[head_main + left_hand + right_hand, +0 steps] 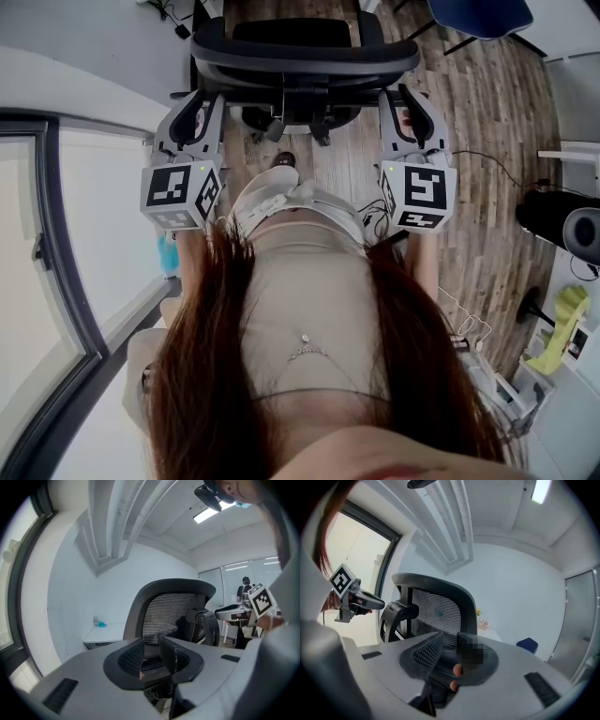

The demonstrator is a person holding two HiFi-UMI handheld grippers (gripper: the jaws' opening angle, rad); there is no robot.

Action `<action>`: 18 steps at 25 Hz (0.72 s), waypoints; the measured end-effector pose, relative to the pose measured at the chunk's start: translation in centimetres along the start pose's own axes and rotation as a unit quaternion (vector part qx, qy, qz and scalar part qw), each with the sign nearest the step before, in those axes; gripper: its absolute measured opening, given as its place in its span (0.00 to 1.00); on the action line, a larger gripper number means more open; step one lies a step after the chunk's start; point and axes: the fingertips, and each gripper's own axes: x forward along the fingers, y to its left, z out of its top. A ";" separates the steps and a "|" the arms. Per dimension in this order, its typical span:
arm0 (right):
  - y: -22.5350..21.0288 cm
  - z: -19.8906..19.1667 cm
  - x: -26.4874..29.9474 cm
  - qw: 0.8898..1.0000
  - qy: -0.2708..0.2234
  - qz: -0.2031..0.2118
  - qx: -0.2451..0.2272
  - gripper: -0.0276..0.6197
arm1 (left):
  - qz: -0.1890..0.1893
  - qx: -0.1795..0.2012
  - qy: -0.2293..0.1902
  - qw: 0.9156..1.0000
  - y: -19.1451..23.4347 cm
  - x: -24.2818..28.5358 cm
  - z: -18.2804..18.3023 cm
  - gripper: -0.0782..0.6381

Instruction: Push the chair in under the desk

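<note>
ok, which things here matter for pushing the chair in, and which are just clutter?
Job: chair, desk, left gripper, right gripper, both open.
Lying about: blue chair, black device, blue thing on the desk.

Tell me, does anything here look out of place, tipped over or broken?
Nothing stands out. The office chair stands upright and looks whole on the wooden floor, and nothing is spilled around it.
</note>
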 end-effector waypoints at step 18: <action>0.7 -3.5 0.4 0.996 0.065 0.032 -0.052 0.30 | -0.039 0.056 0.059 0.996 -1.1 0.8 -2.6 0.36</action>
